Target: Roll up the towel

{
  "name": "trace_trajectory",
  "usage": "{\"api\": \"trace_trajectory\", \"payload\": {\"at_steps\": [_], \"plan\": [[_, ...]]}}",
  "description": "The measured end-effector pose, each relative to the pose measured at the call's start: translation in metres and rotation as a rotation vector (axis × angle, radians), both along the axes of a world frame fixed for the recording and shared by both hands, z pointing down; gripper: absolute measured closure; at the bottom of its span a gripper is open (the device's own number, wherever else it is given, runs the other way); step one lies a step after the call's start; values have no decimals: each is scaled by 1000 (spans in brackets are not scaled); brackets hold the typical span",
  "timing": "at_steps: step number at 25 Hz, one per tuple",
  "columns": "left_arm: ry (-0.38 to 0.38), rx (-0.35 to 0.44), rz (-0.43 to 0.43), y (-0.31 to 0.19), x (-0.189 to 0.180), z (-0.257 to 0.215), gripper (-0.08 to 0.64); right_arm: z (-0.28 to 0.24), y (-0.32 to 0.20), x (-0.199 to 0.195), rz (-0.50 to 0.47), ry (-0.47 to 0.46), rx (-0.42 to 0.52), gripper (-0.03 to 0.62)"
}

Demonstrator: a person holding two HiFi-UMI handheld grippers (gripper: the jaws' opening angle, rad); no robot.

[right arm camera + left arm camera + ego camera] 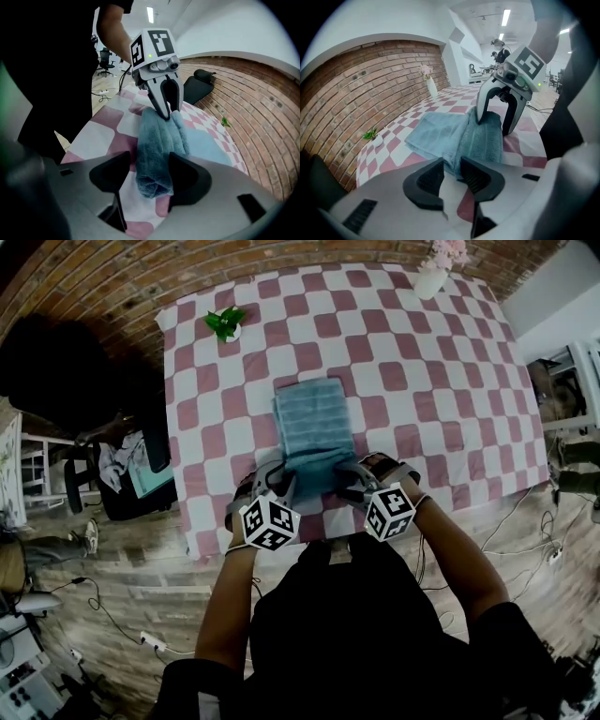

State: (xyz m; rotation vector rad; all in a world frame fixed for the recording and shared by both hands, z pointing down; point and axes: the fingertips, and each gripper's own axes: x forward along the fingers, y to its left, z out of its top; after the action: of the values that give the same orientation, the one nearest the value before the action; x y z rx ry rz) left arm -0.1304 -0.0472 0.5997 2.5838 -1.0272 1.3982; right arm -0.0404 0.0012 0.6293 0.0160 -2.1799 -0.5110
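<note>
1. Jaws of the left gripper (284, 486) stand narrow and pinch the 9 o'clock end of the rolled part, with cloth filling the slim gap between the pads.
2. Between the two tools, the teal towel (314, 418) lies on the checked tablecloth (431, 381), close to its 6 o'clock edge. The near portion is already wound into a roll. The flat remainder stretches away toward 12 o'clock. The roll's long axis runs from 9 to 3 o'clock, square across the flat strip's length.
3. At the 3 o'clock end, the right gripper (352, 488) straddles the roll with its jaws moderately apart. One pad rests against the pile and the other stands clear, so nothing is clamped there.
4. Rolling on likely means turning the roll toward 12 o'clock. Each gripper sits at one end, equally near, but the right probably has to close before both can turn together.
</note>
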Motion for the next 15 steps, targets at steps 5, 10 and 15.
{"api": "trace_trajectory", "payload": {"at_steps": [5, 10, 15], "plan": [[29, 51, 70, 18, -4, -24, 356, -1, -10, 0, 43, -20, -64, 413], [-41, 97, 292, 47, 9, -23, 344, -3, -18, -3, 82, -39, -165, 440], [-114, 81, 429, 51, 25, -5, 330, -9, -27, -4, 177, -90, -333, 478]]}}
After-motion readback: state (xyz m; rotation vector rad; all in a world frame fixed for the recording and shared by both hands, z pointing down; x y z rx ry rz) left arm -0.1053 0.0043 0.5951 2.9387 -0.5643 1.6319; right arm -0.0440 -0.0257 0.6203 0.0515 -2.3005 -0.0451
